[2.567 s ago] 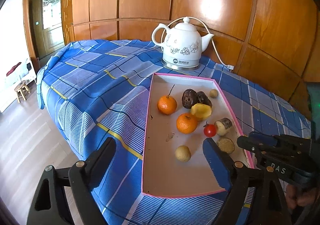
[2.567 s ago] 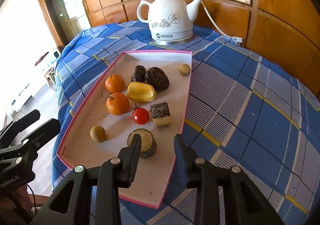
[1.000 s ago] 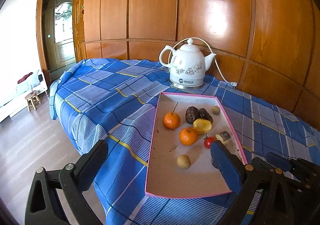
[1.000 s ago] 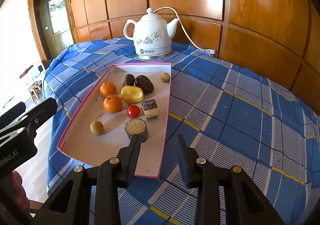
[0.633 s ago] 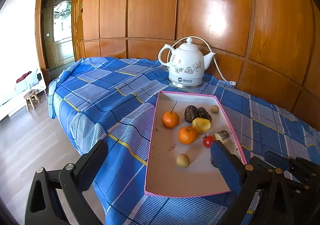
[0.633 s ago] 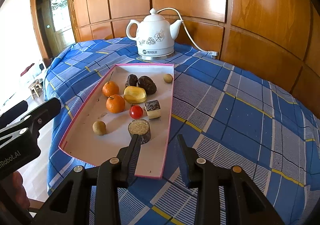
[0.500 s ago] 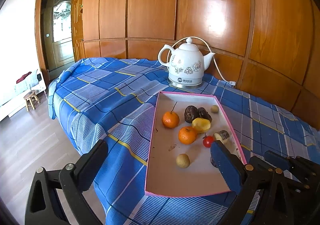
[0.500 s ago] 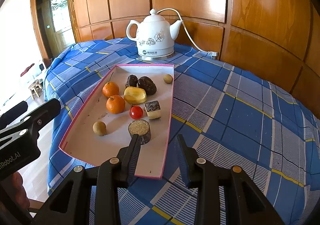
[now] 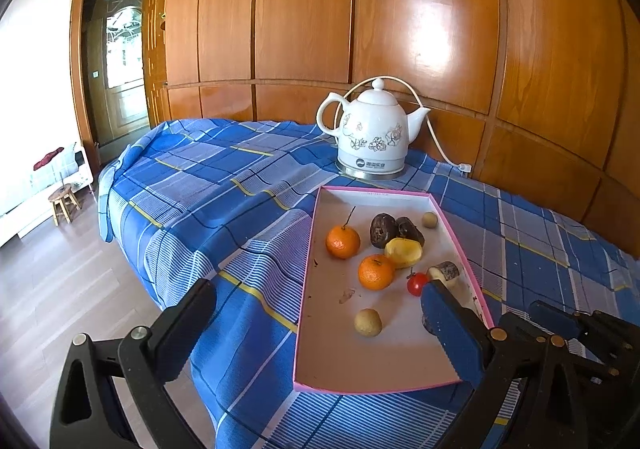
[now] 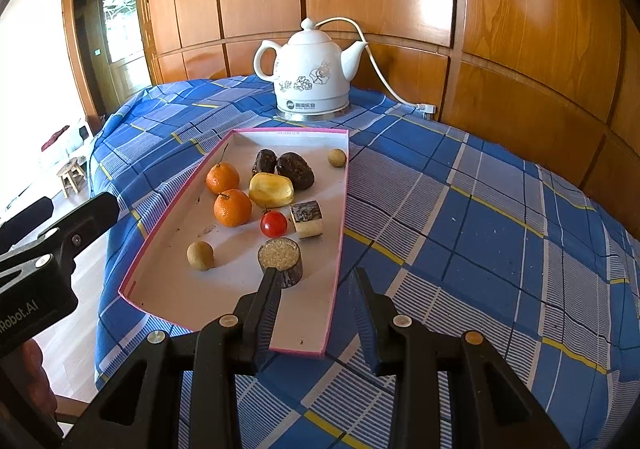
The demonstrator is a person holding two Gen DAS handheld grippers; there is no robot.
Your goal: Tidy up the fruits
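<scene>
One pink-edged tray (image 10: 338, 249) holds two oranges (image 10: 223, 178), one cherry tomato (image 10: 274, 224), two small tan round fruits (image 10: 200, 255), two dark wrinkled fruits (image 10: 295, 170), one yellow piece (image 10: 271, 190) and two cut chunks (image 10: 306, 218), possibly sugarcane. One white kettle (image 10: 311, 77) stands behind.

A blue plaid table (image 10: 460, 241) carries a kettle (image 10: 310, 69) and, just in front of it, a pink-rimmed tray (image 10: 338, 249).

Glossy wood panelling (image 9: 400, 9), checked cloth (image 9: 224, 185)

Glossy wood-panelled wall (image 9: 400, 9), doorway (image 9: 120, 69), pale plank floor (image 9: 60, 289), small stool (image 9: 63, 203)
</scene>
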